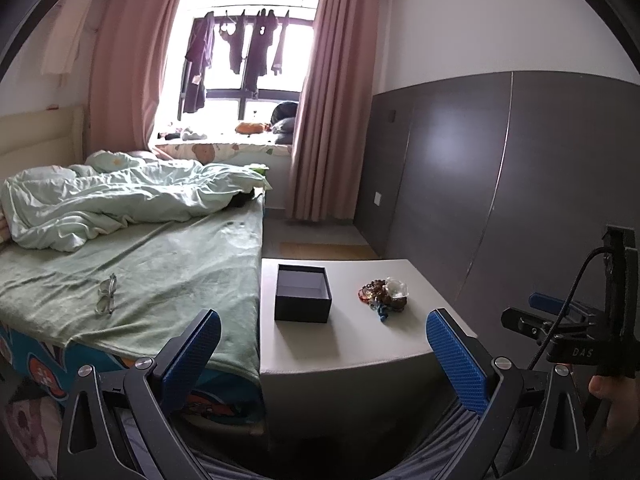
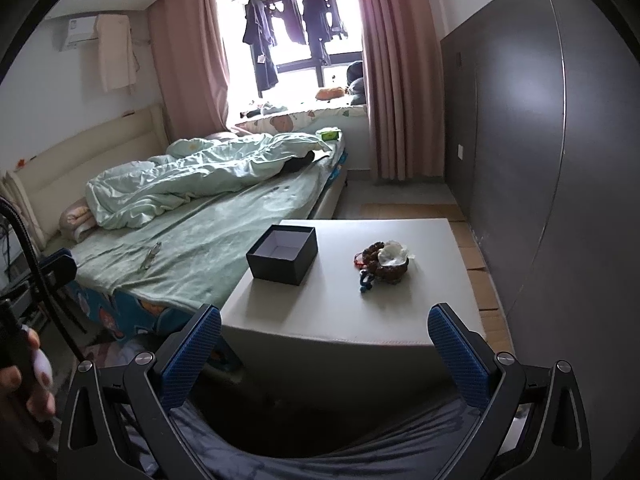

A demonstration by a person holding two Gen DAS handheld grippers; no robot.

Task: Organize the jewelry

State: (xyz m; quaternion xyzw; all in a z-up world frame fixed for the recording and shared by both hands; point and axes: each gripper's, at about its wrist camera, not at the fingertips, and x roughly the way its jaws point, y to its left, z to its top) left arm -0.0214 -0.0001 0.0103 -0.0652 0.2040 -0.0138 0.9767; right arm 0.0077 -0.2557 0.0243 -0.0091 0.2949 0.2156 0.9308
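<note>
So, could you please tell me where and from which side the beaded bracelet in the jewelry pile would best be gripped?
Probably from above, with the right gripper, which is open and nearer. Pinch the brown beaded bracelet on its exposed left arc, where the beads curve free of the white piece lying on the pile. The jaws should straddle the strand across its width. The table beneath is flat.
</note>
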